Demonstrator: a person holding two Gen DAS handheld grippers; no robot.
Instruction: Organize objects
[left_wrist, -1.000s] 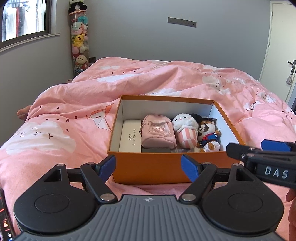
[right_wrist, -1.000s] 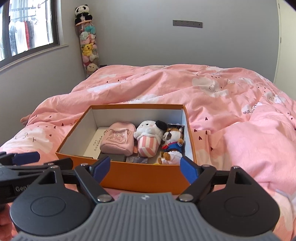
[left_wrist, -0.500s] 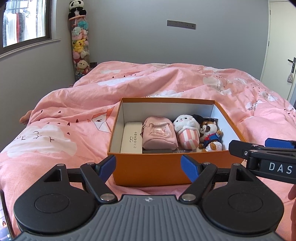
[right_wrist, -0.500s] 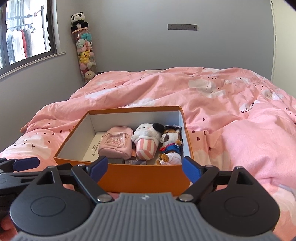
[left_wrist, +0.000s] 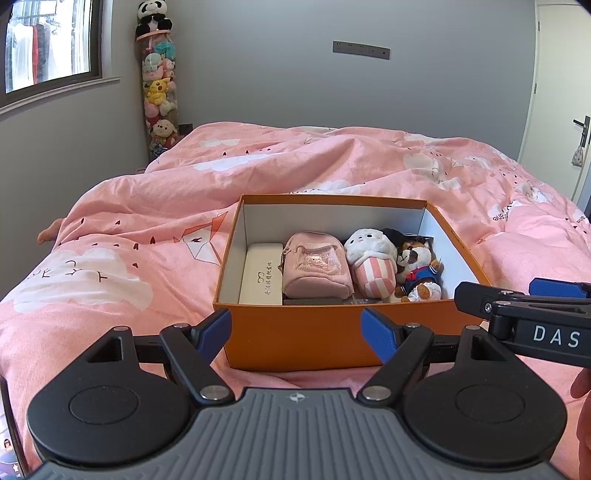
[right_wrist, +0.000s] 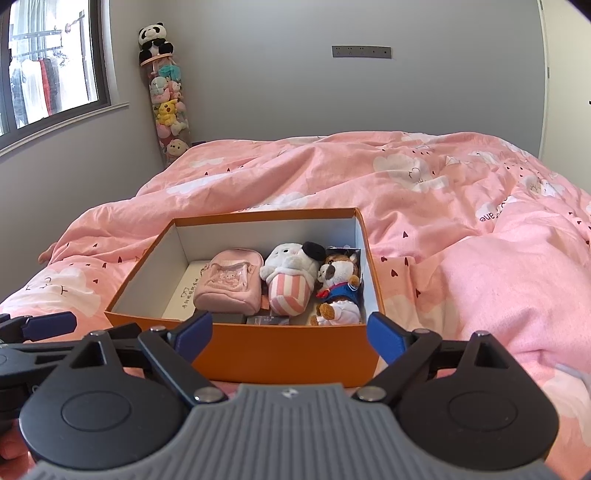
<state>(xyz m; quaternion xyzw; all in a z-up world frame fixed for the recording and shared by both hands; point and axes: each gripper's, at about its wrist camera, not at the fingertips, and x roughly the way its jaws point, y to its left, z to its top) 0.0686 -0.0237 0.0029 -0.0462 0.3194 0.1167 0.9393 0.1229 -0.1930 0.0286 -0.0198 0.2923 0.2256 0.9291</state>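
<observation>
An open orange box (left_wrist: 332, 339) (right_wrist: 280, 350) rests on the pink duvet. Inside lie a cream glasses case (left_wrist: 260, 275) (right_wrist: 184, 291), a pink pouch (left_wrist: 316, 271) (right_wrist: 229, 282), a striped white plush (left_wrist: 371, 264) (right_wrist: 290, 280) and a small dog plush (left_wrist: 419, 271) (right_wrist: 340, 288). My left gripper (left_wrist: 297, 334) hangs open just before the box's near wall, with nothing between its blue pads. My right gripper (right_wrist: 290, 336) is beside it, its jaws still opening, empty, in front of the same wall. Each gripper shows at the edge of the other's view.
The pink duvet (left_wrist: 122, 258) (right_wrist: 480, 240) covers the whole bed and bulges at the right. A tall clear tube of plush toys (left_wrist: 159, 96) (right_wrist: 168, 99) stands in the far left corner. A door (left_wrist: 561, 92) is at the far right.
Both views have tilted up a little, so the box sits lower in frame. The right gripper's pads have spread slightly wider. Nothing in the box has moved.
</observation>
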